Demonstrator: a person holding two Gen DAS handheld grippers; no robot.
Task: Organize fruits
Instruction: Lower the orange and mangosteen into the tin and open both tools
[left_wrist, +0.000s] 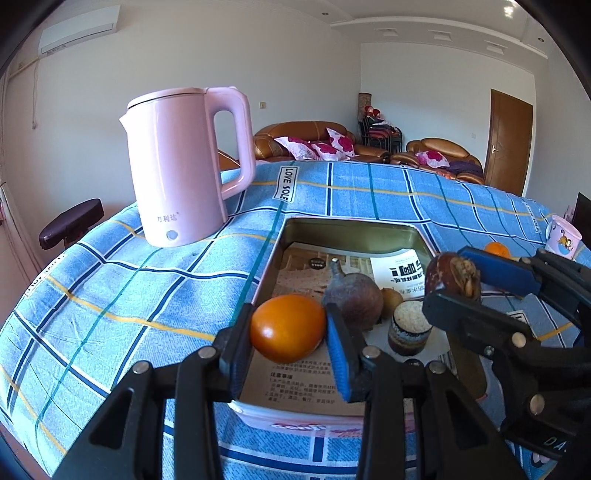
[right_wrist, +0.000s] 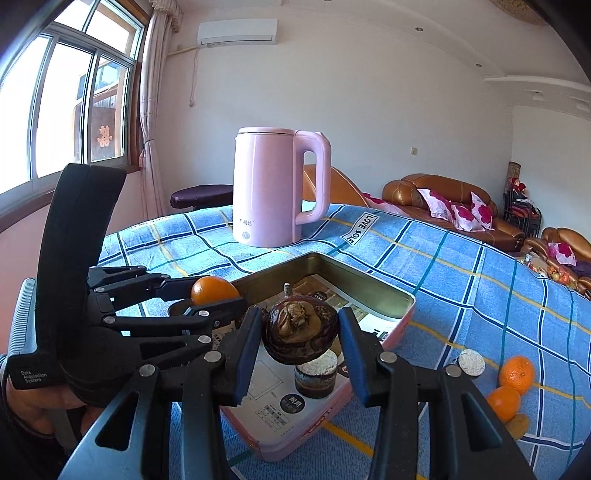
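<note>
holding orange (left_wrist: 286, 328) over tin (left_wrist: 354, 230)

Left gripper (left_wrist: 288, 328) sits low and centre in its own view, tilted downward, both pads clamped tight against the sides of an orange (left_wrist: 286, 326). From the right camera it reaches in from the left edge, with a black strap around the person's hand (right_wrist: 44, 398) at lower left. Right gripper (right_wrist: 301, 336) is bottom centre of its own view, angled down too, blue pads pinching a dark brown fruit (right_wrist: 301, 326). In the left view it comes in from the right edge, fingers pointing left.
</note>
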